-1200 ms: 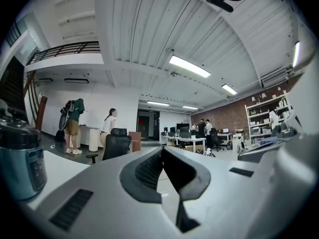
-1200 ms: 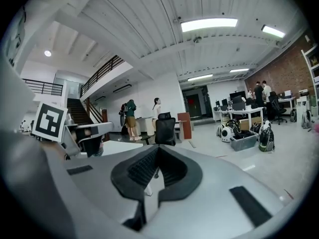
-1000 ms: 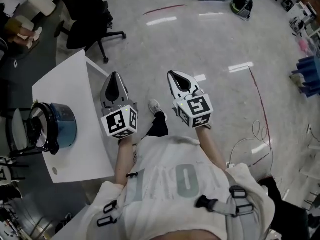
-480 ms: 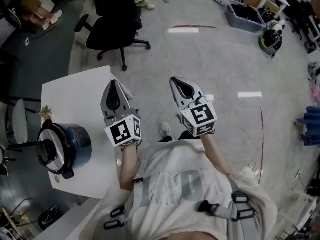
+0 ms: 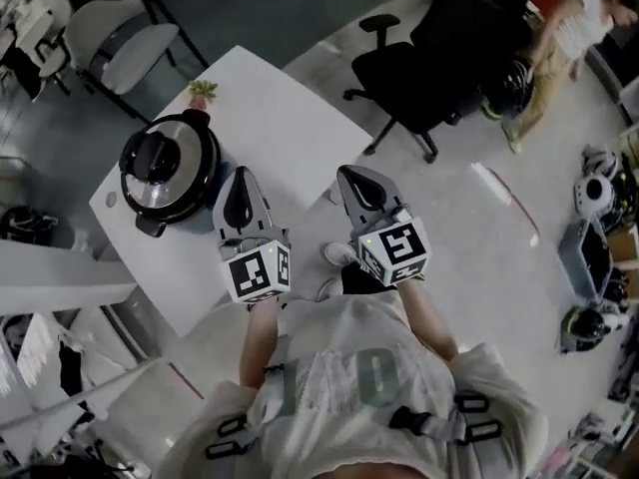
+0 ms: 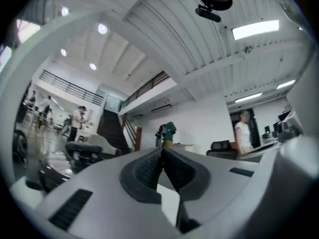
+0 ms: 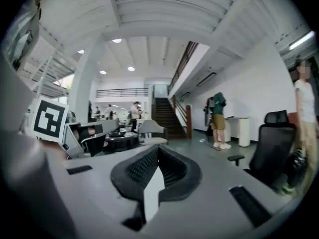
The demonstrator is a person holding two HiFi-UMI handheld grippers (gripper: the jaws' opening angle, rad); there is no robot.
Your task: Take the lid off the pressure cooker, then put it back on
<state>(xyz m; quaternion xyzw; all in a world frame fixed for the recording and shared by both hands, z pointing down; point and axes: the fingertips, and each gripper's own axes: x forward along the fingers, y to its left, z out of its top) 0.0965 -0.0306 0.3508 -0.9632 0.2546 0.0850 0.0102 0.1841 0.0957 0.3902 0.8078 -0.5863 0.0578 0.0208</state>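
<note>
The pressure cooker [image 5: 170, 173] stands on the near-left part of a white table [image 5: 290, 118]. Its silver lid with a black handle [image 5: 160, 163] sits on it. My left gripper [image 5: 238, 175] hovers over the table just right of the cooker, not touching it. In the left gripper view the left gripper [image 6: 162, 149] is shut and holds nothing, with the cooker [image 6: 75, 158] low on the left. My right gripper [image 5: 347, 175] hangs past the table's right edge. The right gripper view shows the right gripper [image 7: 157, 148] shut and empty, with the cooker [image 7: 118, 141] far to the left.
A small potted plant [image 5: 203, 90] stands on the table behind the cooker. A black office chair [image 5: 439, 48] is beyond the table's right corner and a pale chair [image 5: 130, 48] beyond its left. A person [image 5: 569, 23] stands at the far right.
The view has swung round: table and cooker moved from the far left to just ahead of the grippers. Both grippers stayed shut, side by side, and now reach the table's edge.
</note>
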